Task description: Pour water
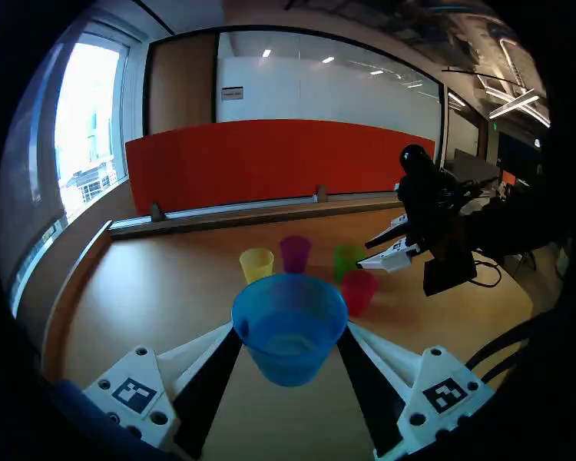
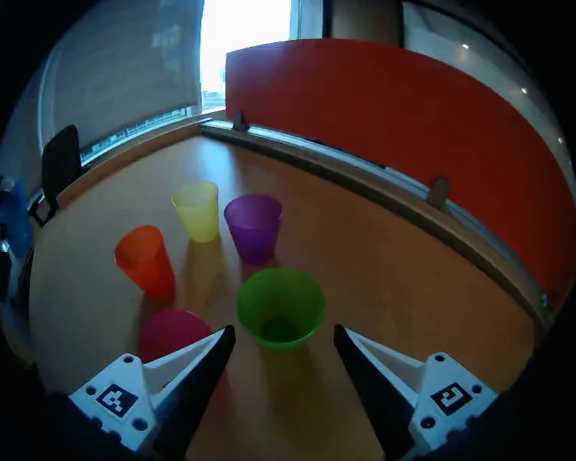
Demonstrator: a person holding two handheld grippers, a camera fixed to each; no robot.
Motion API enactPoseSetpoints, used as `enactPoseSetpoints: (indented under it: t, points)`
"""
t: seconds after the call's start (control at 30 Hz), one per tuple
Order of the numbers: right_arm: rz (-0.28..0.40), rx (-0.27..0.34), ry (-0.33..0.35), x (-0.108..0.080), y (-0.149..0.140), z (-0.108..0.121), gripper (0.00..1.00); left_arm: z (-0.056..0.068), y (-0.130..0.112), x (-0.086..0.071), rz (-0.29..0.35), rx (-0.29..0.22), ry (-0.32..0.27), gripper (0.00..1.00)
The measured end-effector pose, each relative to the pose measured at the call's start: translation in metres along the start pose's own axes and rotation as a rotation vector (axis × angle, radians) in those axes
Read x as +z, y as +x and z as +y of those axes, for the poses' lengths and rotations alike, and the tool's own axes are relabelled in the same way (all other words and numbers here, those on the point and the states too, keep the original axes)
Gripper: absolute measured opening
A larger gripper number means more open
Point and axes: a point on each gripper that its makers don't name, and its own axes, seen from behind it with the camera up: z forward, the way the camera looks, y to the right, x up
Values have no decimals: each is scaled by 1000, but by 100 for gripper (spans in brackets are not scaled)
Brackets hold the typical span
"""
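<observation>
Left gripper view: my left hand-held gripper (image 1: 289,330) is closed onto the blue cup (image 1: 289,342). One finger presses each side just below the rim, so the jaws stand only as far apart as the cup is wide. The cup is upright and dead centre. A paler patch low inside looks like water, though I cannot be sure. Each finger carries a square black-and-white marker (image 1: 131,394), a pattern rather than letters. Past the cup, at 12 o'clock, other cups stand on the tabletop (image 1: 165,284). At 2 o'clock is my right hand-held gripper (image 1: 369,256), its white fingers reaching toward the green cup (image 1: 348,260). On the far wall at 11 o'clock hangs a small sign (image 1: 232,94), too small to read, above the red partition (image 1: 273,157).

In the right gripper view my right hand-held gripper is spread wide and holds nothing. The green cup stands upright at 12 o'clock, just ahead of the gap between the tips. I see neither finger pressing on it, and its bottom is too dark to tell what is inside. The magenta cup (image 2: 169,332) is at 9 o'clock, partly behind one finger. The orange cup (image 2: 144,260) is at 10 and the yellow cup (image 2: 196,209) at 11. The purple cup (image 2: 254,224) stands just beside the yellow one, behind the green.
</observation>
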Motion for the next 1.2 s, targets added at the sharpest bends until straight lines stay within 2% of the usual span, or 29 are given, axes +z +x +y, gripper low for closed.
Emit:
enactPoseSetpoints:
  t: [0.57, 1.2]
  points:
    - [-45, 2, 34, 23, -5, 2, 99, -6, -3, 6, -10, -9, 10, 84]
    - [-52, -7, 40, 44, -7, 4, 99, -7, -5, 12, -21, -8, 7, 84]
